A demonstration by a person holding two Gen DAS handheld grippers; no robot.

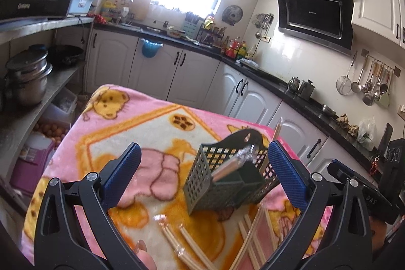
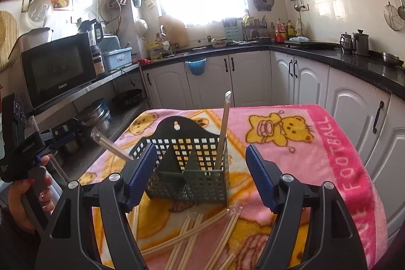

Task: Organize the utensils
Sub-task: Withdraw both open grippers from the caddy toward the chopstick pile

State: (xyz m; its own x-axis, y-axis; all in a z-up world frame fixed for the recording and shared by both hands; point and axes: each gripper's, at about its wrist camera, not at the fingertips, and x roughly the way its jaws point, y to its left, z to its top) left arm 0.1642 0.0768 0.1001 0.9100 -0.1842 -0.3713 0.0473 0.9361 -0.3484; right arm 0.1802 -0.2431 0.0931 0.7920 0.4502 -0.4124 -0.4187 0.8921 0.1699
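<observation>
A dark green perforated utensil holder (image 1: 227, 179) (image 2: 187, 168) stands on the pink cartoon blanket (image 1: 141, 123) (image 2: 316, 148). One wrapped chopstick pair (image 2: 222, 130) stands upright in its right compartment. Another wrapped pair (image 2: 111, 146) (image 1: 233, 163) leans out of its left side. Several wrapped chopstick pairs (image 1: 253, 239) (image 2: 202, 239) lie loose on the blanket in front of the holder. My left gripper (image 1: 205, 176) is open and empty, just left of and above the holder. My right gripper (image 2: 201, 176) is open and empty, its fingers either side of the holder's front.
The blanket covers a small table with edges on all sides. A shelf with a microwave (image 2: 58, 70) and metal pots (image 1: 27, 75) stands at the left. White cabinets under a black counter (image 2: 329, 49) run along the back and right. Ladles hang on the right wall (image 1: 369, 85).
</observation>
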